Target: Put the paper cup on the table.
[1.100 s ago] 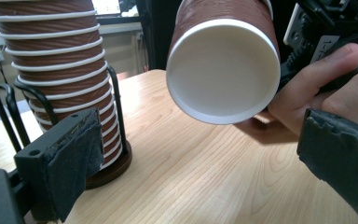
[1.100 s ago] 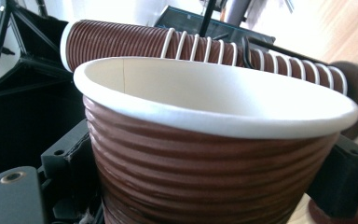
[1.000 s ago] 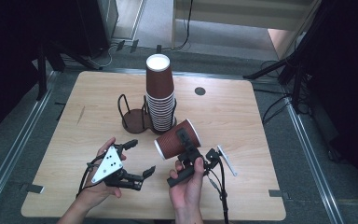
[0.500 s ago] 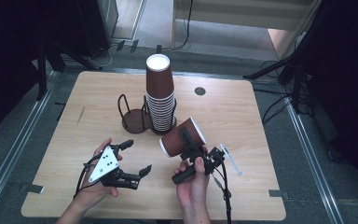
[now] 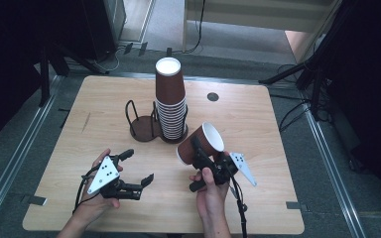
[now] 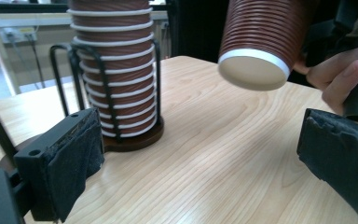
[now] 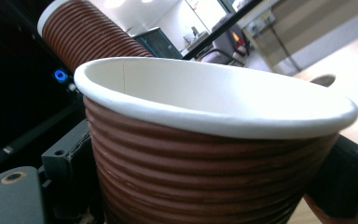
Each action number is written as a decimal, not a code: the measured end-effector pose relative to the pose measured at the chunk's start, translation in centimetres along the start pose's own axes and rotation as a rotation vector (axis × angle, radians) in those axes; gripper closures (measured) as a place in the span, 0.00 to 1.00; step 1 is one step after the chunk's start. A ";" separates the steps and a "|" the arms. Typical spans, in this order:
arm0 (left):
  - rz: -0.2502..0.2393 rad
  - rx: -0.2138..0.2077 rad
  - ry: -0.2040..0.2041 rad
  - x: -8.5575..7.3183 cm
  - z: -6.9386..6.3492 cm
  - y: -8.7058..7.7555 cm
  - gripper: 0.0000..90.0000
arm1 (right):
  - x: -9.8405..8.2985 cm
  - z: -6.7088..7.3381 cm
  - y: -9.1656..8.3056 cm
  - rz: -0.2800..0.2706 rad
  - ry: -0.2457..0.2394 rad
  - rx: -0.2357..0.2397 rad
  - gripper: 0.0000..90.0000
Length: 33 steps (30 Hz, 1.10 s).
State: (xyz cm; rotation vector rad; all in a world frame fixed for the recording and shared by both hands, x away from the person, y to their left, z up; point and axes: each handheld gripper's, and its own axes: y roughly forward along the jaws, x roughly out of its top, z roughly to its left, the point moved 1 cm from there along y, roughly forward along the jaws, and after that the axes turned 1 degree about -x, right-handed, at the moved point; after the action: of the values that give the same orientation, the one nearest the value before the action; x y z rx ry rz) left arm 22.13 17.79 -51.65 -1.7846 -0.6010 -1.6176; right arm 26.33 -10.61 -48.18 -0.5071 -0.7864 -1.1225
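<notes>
Brown ribbed paper cup (image 5: 201,144) is held clear of the table (image 5: 273,124) by the right gripper (image 5: 206,159), jaws clamped on its wall; in the right gripper view the black pads are seen pressed against both sides of the cup (image 7: 205,154). It is tilted, with the white mouth turned toward roughly 2 o'clock and the base toward 8 o'clock, probably so that it can be passed across or turned over. The left gripper (image 5: 134,171) is rested low at about 7 o'clock on the table, jaws wide apart and empty; in the left gripper view the cup's base (image 6: 254,70) is seen hanging above and between its pads, well apart from them.

A tall stack of cups (image 5: 170,101), upside down, is kept in a wire holder (image 5: 173,136) at 12 o'clock from the grippers. A second holder (image 5: 141,124), empty, stands touching it at 9 o'clock. Judged from this layout, the held cup is likely meant for the empty holder, and the open left jaws appear readied to take it.
</notes>
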 end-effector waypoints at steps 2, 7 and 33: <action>0.001 0.013 -0.005 -0.3 0.2 -0.3 0.01 | 0.0 0.1 0.0 -0.013 -0.054 -0.002 0.13; 0.011 0.043 -0.007 -1.0 0.5 -1.2 0.01 | 0.1 0.1 -0.1 -0.019 -0.175 -0.025 0.13; 0.018 0.177 -0.054 -2.7 3.9 -5.6 0.01 | 1.2 -1.3 0.9 -0.055 -0.469 -0.131 0.13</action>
State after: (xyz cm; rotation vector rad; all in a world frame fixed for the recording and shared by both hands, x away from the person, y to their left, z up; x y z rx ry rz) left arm 20.50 24.66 -53.59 -1.7028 -0.7275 -1.4604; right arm 27.80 -11.94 -48.01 -0.8825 -1.1416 -1.1246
